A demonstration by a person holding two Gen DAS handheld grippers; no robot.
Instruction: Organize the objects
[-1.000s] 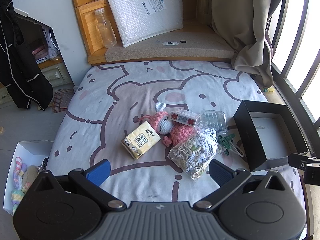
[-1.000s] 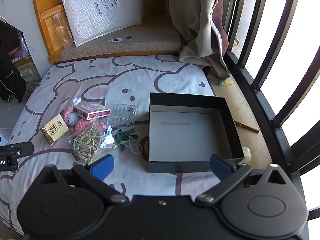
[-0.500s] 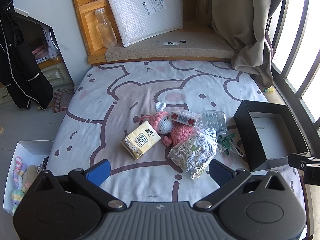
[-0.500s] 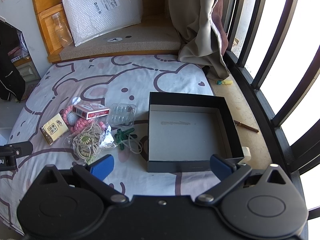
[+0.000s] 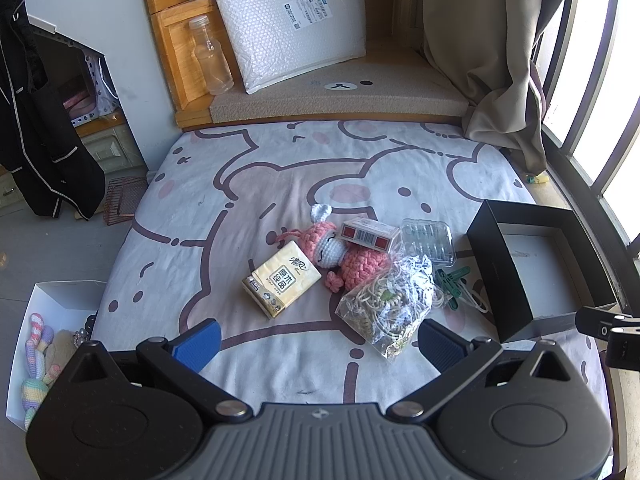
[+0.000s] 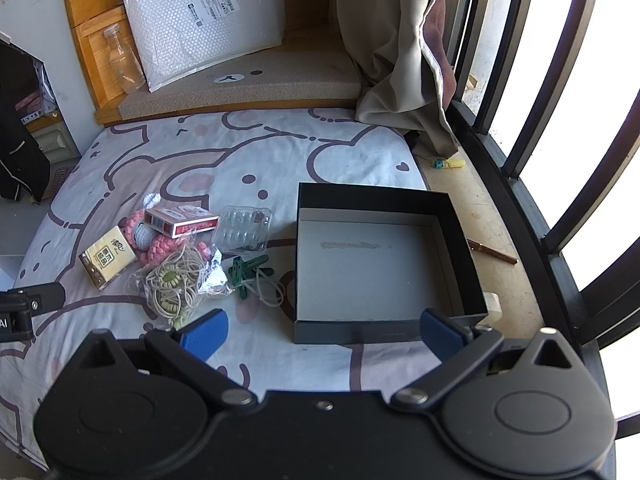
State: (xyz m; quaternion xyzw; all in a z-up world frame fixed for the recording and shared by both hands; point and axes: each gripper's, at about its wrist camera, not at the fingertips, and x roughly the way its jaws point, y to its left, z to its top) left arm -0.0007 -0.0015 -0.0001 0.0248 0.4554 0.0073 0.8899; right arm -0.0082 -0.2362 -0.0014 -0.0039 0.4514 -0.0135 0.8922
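Both my grippers hover above the cartoon-print bedsheet (image 5: 280, 168).
My left gripper (image 5: 318, 338) and right gripper (image 6: 322, 330) gape wide, empty; the open black cardboard box (image 6: 376, 200) sits beside the clutter.

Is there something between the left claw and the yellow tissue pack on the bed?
Nothing visible. The left claw is open above the bed sheet, and only bare sheet lies between it and the tissue pack. The bag of cords lies off to the right.
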